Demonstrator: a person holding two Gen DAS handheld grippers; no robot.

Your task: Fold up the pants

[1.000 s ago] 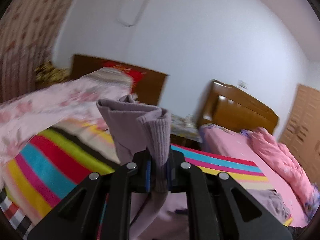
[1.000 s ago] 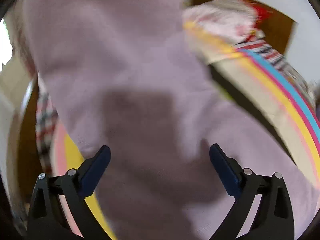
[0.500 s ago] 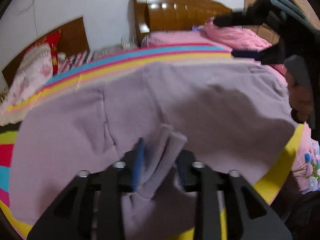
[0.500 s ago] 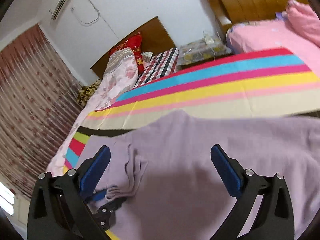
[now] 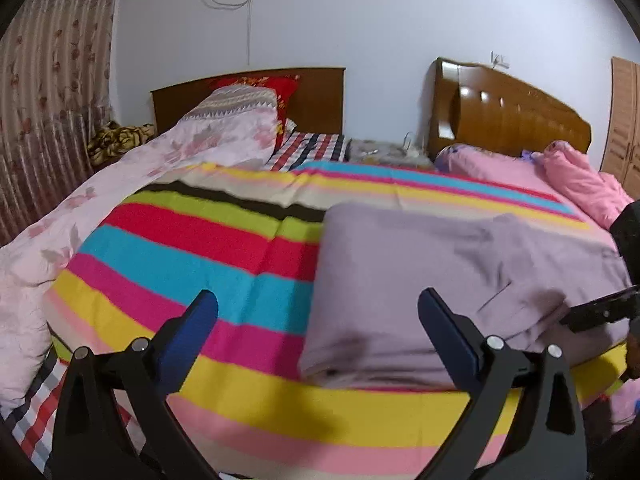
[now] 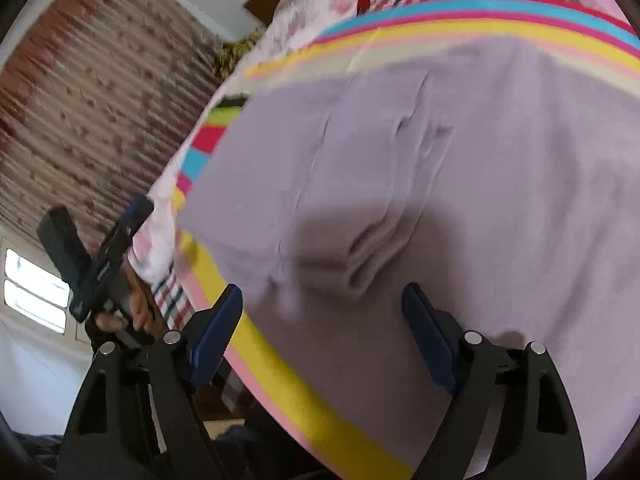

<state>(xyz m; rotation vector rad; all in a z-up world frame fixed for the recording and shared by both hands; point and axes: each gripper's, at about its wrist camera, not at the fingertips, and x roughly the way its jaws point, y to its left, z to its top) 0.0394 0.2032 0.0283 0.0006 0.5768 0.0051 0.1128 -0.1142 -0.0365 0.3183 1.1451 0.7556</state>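
The lilac pants (image 5: 452, 280) lie folded over on the striped bedspread (image 5: 192, 248), near the bed's front edge. My left gripper (image 5: 318, 316) is open and empty, just in front of the pants' left edge. In the right wrist view the pants (image 6: 440, 184) fill most of the frame, with the ribbed cuffs (image 6: 372, 252) lying on top. My right gripper (image 6: 322, 312) is open and empty, hovering close over the cuffs. The left gripper also shows in the right wrist view (image 6: 100, 256), held in a hand off the bed's edge.
A pink floral quilt (image 5: 100, 208) is heaped along the bed's left side. A second bed with pink bedding (image 5: 520, 168) stands at the right, a nightstand (image 5: 380, 148) between the headboards. A curtain (image 5: 36, 112) hangs at the left.
My left gripper has let go of the ribbed cuffs, opened and drawn back to the left of the pants. The pants now lie folded flat. My right gripper has come down close over them.
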